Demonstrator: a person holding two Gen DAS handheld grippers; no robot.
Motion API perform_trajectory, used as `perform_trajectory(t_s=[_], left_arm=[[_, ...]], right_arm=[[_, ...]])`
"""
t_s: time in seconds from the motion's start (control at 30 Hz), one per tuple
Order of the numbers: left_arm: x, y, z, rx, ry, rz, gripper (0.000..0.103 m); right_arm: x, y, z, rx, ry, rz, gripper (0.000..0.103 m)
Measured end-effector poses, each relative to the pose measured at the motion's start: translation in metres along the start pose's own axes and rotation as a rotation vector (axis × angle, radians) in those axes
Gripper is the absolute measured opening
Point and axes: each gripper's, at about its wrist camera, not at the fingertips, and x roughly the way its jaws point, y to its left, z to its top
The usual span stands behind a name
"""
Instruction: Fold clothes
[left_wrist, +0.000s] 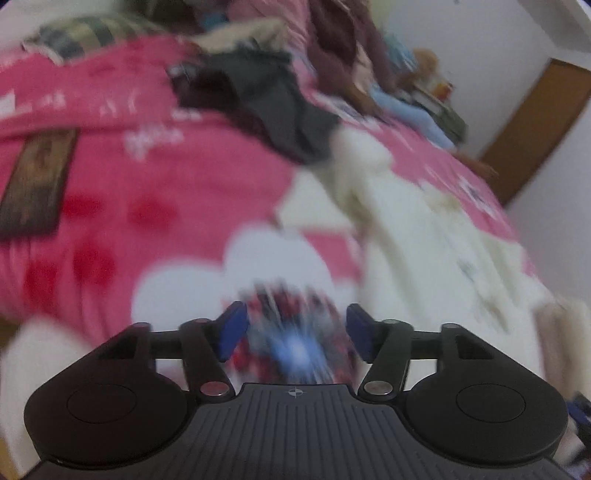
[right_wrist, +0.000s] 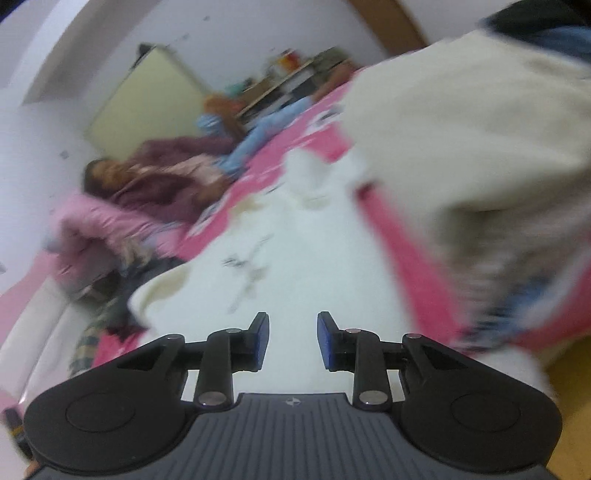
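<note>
A cream-white garment (left_wrist: 417, 236) lies spread on a pink printed bedspread (left_wrist: 147, 173); it also fills the middle of the right wrist view (right_wrist: 295, 258). My left gripper (left_wrist: 293, 332) is open, with a blurred red, white and blue patch of the bedspread print between its blue pads, low over the bed. My right gripper (right_wrist: 291, 339) is open and empty just above the white garment. A dark grey garment (left_wrist: 266, 107) lies crumpled further back on the bed. Both views are blurred by motion.
A pile of maroon and pink clothes (right_wrist: 159, 184) and a light blue piece (right_wrist: 258, 136) lie at the far side of the bed. A person's cream sleeve (right_wrist: 480, 147) fills the right. A brown book-like object (left_wrist: 37, 181) lies at the left. A wooden door (left_wrist: 535, 125) stands behind.
</note>
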Motion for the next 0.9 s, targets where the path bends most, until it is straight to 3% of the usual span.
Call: perform_trajectory(t_s=[0.1,0.17,0.23,0.3,0.37,0.4,0.43,0.53,0.7,0.83,0.9], left_arm=[[0.043,-0.008,0.023,0.078,-0.047,0.096,0.066],[0.073,-0.018,0.033,0.170,-0.021,0.165,0.067],[0.100,-0.024,0.040,0.245,0.033,0.189,0.067],[0.116,-0.026,0.041,0.269,0.031,0.197,0.065],[0.116,-0.026,0.037,0.296,-0.006,0.200,0.043],[0.116,-0.025,0.038,0.297,-0.013,0.194,0.022],[0.114,-0.025,0.040,0.289,-0.018,0.186,0.008],[0.095,-0.027,0.055,0.257,-0.063,0.157,0.006],[0.052,-0.024,0.135,0.144,-0.237,0.027,0.006],[0.029,-0.014,0.222,0.091,-0.409,0.055,0.006],[0.034,-0.001,0.259,0.036,-0.462,0.117,0.006]], right_arm=[[0.052,0.024,0.001,-0.037,0.030,0.049,0.031],[0.090,0.033,0.002,-0.028,0.063,0.036,0.031],[0.118,0.037,0.001,-0.009,0.110,0.030,0.031],[0.139,0.038,-0.003,0.012,0.152,0.039,0.031],[0.149,0.039,-0.005,0.020,0.176,0.046,0.031],[0.149,0.038,-0.007,0.017,0.180,0.045,0.031],[0.151,0.037,-0.008,0.014,0.182,0.042,0.031],[0.155,0.031,-0.008,0.031,0.186,0.046,0.030],[0.156,0.024,-0.005,0.045,0.195,0.062,0.030],[0.157,0.027,-0.003,0.024,0.202,0.058,0.030],[0.157,0.028,-0.004,0.019,0.199,0.056,0.030]])
